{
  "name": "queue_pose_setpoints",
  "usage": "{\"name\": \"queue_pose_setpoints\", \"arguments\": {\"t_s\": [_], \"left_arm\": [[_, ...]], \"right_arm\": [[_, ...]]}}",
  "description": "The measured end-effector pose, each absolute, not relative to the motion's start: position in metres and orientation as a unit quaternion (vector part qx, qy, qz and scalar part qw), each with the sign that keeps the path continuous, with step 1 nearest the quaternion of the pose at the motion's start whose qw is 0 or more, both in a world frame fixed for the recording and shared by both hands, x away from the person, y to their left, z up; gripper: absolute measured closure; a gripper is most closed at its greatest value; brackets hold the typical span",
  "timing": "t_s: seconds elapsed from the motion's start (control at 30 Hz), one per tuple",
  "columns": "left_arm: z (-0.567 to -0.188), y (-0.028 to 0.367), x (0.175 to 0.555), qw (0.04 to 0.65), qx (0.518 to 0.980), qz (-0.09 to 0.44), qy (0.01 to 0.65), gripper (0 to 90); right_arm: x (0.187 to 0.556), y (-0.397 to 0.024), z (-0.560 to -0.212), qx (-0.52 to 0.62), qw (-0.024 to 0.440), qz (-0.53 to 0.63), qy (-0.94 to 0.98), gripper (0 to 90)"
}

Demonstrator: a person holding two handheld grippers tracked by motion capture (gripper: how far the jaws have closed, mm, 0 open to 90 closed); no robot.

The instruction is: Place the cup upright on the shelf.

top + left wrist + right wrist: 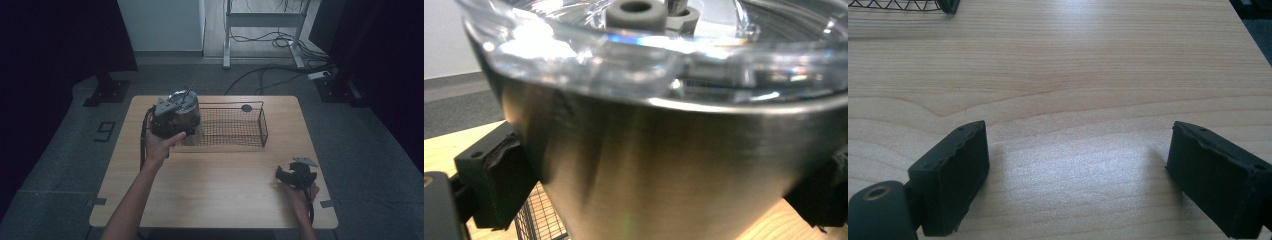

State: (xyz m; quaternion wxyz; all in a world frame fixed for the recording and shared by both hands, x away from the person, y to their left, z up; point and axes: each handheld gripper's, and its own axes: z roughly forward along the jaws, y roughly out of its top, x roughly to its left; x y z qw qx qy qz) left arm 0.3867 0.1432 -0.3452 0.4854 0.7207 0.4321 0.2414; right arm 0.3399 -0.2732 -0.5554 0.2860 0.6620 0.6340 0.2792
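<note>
The left gripper's [172, 122] jaws clamp the steel cup [664, 165] by its sides, one pad on each flank, the clear lid [634, 55] and its straw hole just above them. The cup hangs at the left end of the wire basket [240, 127], at or over its rim; it seems lifted but not yet set inside, so lowering and release are left. The basket's mesh floor lies open to the right, apart from a small dark disc [246, 108] at the back. The right gripper [295, 176] rests near the desk's [215, 185] right edge, jaws wide and holding nothing, with bare wood ahead
</note>
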Motion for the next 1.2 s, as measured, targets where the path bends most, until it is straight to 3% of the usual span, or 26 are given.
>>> {"name": "queue_pose_setpoints", "arguments": {"t_s": [1.2], "left_arm": [[-0.364,0.127,0.455,0.451,0.719,0.25,0.465,3.7]], "right_arm": [[0.34,-0.273,-0.556,0.662,0.288,0.28,0.633,10.2]]}}
